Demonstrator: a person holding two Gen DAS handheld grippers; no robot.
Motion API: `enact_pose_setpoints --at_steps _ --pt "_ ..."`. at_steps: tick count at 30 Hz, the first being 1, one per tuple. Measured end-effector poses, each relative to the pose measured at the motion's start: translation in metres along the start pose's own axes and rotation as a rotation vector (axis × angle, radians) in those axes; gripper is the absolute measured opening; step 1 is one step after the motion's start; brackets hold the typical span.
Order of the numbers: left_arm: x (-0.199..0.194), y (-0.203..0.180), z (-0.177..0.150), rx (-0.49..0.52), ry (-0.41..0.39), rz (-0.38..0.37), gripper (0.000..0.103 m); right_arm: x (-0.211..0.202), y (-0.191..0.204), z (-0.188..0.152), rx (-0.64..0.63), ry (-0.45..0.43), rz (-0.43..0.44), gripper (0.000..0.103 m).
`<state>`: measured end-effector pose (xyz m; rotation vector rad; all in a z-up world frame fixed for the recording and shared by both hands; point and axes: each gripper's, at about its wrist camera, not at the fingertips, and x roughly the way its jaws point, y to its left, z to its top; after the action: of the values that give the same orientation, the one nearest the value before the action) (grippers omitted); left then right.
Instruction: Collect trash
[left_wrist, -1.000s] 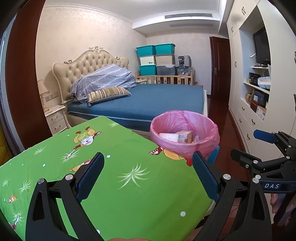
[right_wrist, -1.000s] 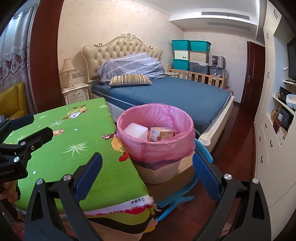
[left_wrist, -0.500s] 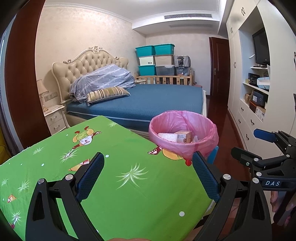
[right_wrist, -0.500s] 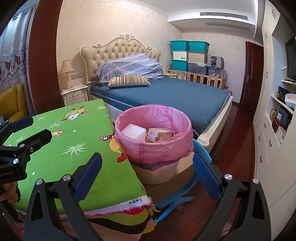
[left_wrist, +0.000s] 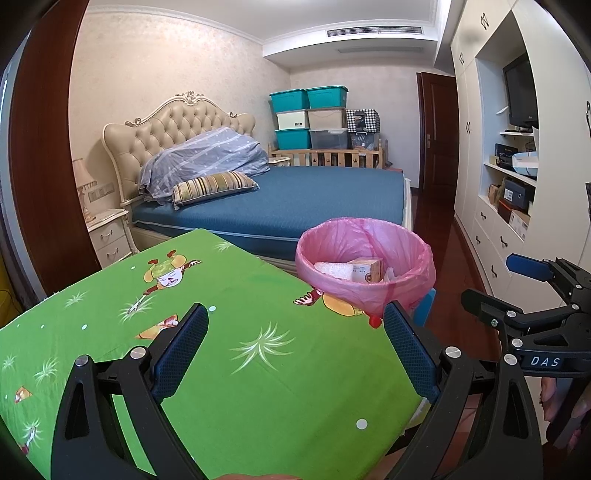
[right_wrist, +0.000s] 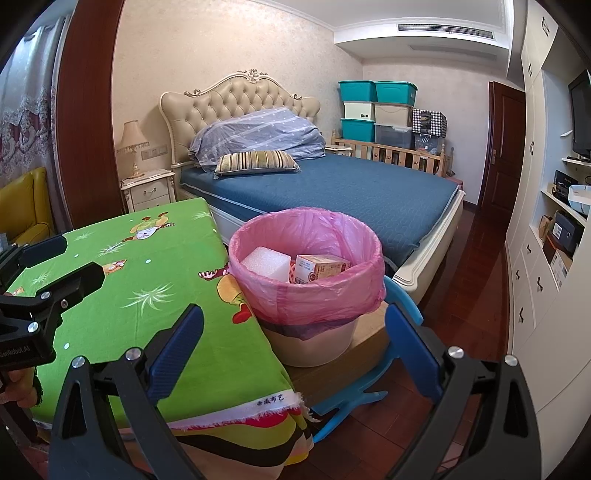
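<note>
— How many pieces of trash can you count?

— Two clearly: one white foam block (right_wrist: 265, 264) and one small carton (right_wrist: 320, 268), both inside the single bin (right_wrist: 306, 280) lined with a pink bag (right_wrist: 332, 295). There's something pale beside them in the left view, too small to tell.

— Where's the bin?

— Just beside the table's far right corner, on a low wooden board. The green cartoon tablecloth (left_wrist: 221, 332) carries nothing.

— And the two grippers?

— The left gripper (left_wrist: 295, 350) hovers over the cloth, jaws spread wide, gripping nothing. The right gripper (right_wrist: 294, 345) is equally wide apart, empty, facing the bin.

— Storage boxes behind the bed (right_wrist: 332, 192)?

— Six stacked, three of them teal.
</note>
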<state>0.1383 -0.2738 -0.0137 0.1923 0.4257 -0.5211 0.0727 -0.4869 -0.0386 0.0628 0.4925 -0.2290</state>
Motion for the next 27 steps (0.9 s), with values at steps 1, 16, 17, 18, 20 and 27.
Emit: enact_pose_setpoints --at_steps 1,16,17,18,20,27 --pt "0.0 -0.0001 -0.0001 0.0 0.0 -0.001 0.09 -0.0001 0.0001 0.0 0.0 0.0 0.0 0.096" --pt "-0.0002 -0.0001 0.0009 0.001 0.001 -0.001 0.09 -0.0001 0.0004 -0.0002 0.001 0.0 0.001 0.096" --pt "-0.0002 -0.0001 0.001 0.0 0.001 -0.001 0.09 -0.0001 0.0005 -0.0002 0.0 0.0 0.001 0.096" --pt "-0.0002 -0.0002 0.001 0.0 0.001 -0.001 0.09 0.0003 0.0005 -0.0004 -0.001 0.0 0.001 0.096" --pt "0.0 -0.0003 0.0008 0.0 0.001 -0.001 0.09 0.0 0.0007 -0.0007 0.0 0.001 0.001 0.096" --pt "-0.003 0.0001 -0.0069 -0.012 -0.019 0.008 0.09 0.0 0.0007 -0.0007 0.0 0.001 0.002 0.096"
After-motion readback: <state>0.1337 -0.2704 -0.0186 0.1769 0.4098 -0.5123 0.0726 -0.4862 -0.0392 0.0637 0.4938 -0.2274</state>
